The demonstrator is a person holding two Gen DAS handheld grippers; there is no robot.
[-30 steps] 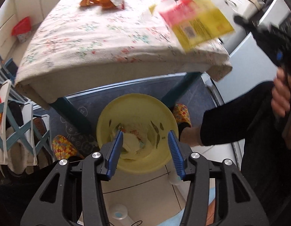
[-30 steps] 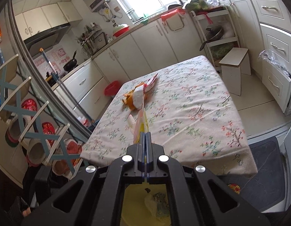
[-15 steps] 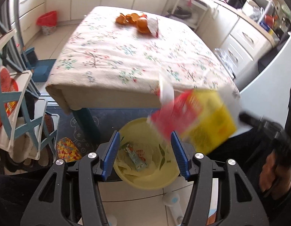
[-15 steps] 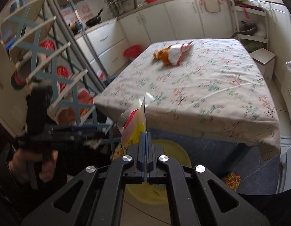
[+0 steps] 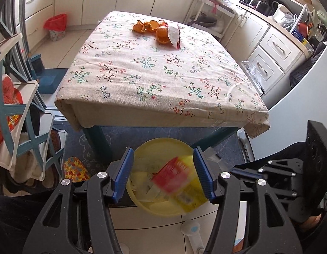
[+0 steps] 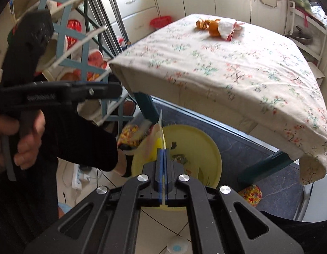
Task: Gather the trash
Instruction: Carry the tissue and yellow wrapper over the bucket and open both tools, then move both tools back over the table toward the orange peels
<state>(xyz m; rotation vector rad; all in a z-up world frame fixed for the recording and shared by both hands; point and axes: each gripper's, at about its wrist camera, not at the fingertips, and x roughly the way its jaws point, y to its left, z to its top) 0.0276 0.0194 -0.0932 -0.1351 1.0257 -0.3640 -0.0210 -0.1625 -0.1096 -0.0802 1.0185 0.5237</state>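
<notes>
Right hand-held gripper [image 6: 162,160] pinches yellow wrapper [image 6: 161,133] edge-on, upright above bin [image 6: 205,148].

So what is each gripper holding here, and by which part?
Right gripper pinches the red-and-yellow wrapper by its edge; left gripper holds nothing.

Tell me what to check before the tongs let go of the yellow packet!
1. Packet pinched in the right tongs: ok, they are shut on it.
2. Packet over the bin: ok, it hangs above the yellow bin's opening.
3. Left tongs clear of the drop: cannot tell; they are open and empty, near the bin.
4. Room in the bin: ok, the trash inside sits below the rim.
5. More trash left on the table: not ok, orange peels and a white wrapper lie at its far end.
</notes>
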